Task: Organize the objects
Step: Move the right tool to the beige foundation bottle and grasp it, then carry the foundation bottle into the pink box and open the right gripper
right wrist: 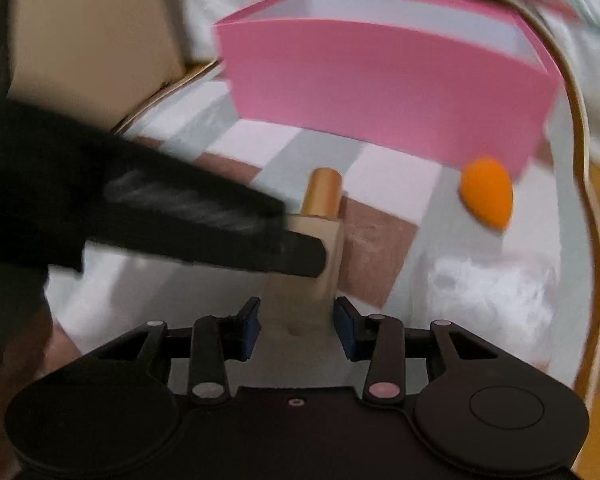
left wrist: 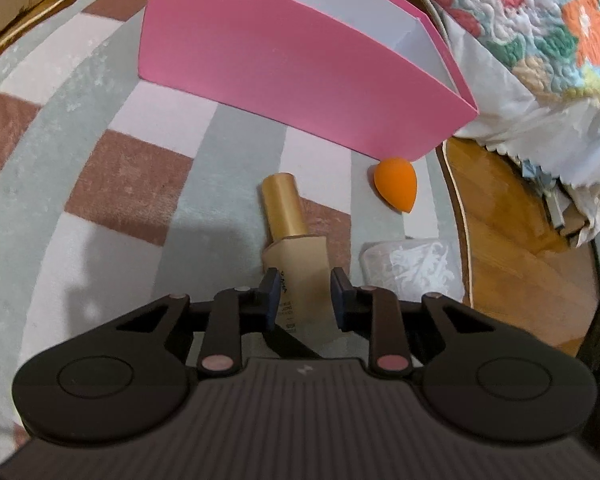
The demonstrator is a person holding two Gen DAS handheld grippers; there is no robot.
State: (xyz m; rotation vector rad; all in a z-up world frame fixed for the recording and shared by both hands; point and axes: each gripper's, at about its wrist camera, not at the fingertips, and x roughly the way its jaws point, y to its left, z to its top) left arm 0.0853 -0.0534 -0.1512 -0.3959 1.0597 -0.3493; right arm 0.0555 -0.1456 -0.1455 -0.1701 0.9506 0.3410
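Left gripper (left wrist: 305, 298) fingers are clamped on the beige tube body of a cosmetic tube (left wrist: 296, 264) with a gold cap, blue pads pressing both sides; print on the tube is too small to read, and its lower end is hidden behind the gripper body. The right wrist view is motion-blurred: the right gripper (right wrist: 297, 326) fingers flank the same tube (right wrist: 300, 280) at its lower end, and the pads look to be against its sides, so it is gripped from both ends, though the blur makes that contact soft. The other gripper's black finger (right wrist: 204, 232) crosses this view from the left and covers part of the tube's middle.

The tube sits low over a checkered rug (left wrist: 132, 184) of pink, white and grey-green squares; can't tell if it touches the rug. An orange teardrop makeup sponge (left wrist: 394, 184) lies on the rug just beside the near corner of an open pink box (left wrist: 284, 80), which has a white interior; the box bottom is not visible and its top is cut off by the frame. A clear packet with white contents (left wrist: 408, 268) lies right of the tube, contents unclear. A floral quilt (left wrist: 540, 12) hangs at the upper right, over wood floor (left wrist: 512, 240). A cardboard box (right wrist: 92, 40) sits upper left, blurred.
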